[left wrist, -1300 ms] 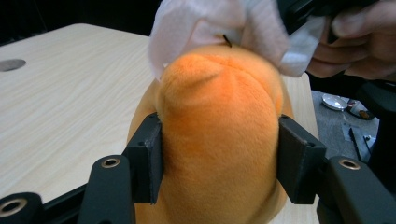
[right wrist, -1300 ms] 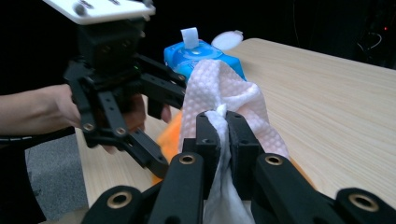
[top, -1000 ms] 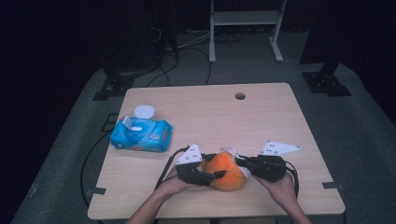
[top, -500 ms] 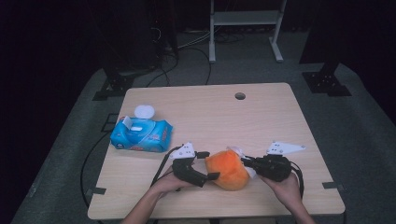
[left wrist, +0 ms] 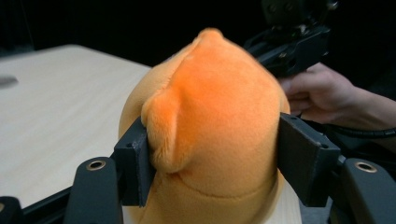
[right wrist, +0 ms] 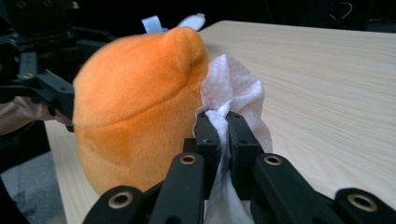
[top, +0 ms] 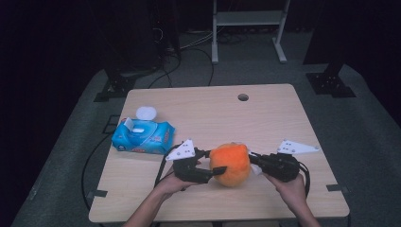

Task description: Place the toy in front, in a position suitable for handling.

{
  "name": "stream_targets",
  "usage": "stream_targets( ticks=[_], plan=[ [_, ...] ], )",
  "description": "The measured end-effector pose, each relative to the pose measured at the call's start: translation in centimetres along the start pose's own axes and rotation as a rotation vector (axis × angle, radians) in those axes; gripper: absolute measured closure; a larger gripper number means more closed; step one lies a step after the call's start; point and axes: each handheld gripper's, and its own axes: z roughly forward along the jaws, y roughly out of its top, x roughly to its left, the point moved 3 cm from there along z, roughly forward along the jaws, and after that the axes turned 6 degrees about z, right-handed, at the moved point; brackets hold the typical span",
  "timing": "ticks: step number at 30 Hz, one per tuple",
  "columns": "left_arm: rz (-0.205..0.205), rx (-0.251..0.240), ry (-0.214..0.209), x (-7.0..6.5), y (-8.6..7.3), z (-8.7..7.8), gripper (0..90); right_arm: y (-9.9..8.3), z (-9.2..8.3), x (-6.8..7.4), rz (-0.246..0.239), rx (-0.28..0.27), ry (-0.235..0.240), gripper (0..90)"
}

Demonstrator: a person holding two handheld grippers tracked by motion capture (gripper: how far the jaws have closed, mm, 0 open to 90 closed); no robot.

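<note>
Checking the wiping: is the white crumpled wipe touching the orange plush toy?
Touching: the right gripper view shows the wipe pressed against the toy's side.

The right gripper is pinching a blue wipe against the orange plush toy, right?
Not quite: the wipe is white, not blue. The right gripper view shows the right gripper pinching it against the orange plush toy. The blue thing is the wipes pack farther off.

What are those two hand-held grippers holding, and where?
Left hand-held gripper clamps the orange plush toy by its sides; right hand-held gripper pinches a bunched white wipe.
</note>
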Motion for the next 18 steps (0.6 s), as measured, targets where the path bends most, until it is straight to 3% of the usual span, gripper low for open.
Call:
stream_targets(
  ticks=[2, 7, 9, 13, 16, 18],
  plan=[
    [-0.018, 0.008, -0.001, 0.3, -0.6, -0.1, 33.9, -0.4, 0.5, 0.1, 0.002, 0.014, -0.003, 84.8],
    [-0.017, 0.094, 0.023, 0.8, -2.9, 0.5, 33.4, -1.9, 2.1, -0.7, 0.035, 0.098, -0.020, 84.7],
    [-0.040, 0.084, 0.024, 0.9, -3.2, 0.7, 34.1, -2.1, 2.3, -1.4, 0.063, 0.111, -0.024, 84.7],
    [-0.006, 0.101, 0.023, 0.4, -3.0, 1.1, 33.5, -0.7, 0.9, -1.5, 0.074, 0.027, -0.030, 84.7],
    [0.018, 0.109, 0.017, -0.2, -2.7, 1.6, 33.0, 0.6, -0.2, 0.1, 0.031, -0.054, 0.067, 84.3],
    [0.030, 0.110, 0.015, -0.3, -2.7, 1.7, 33.0, 0.9, -0.3, 0.9, -0.010, -0.058, 0.082, 84.1]
  ],
)
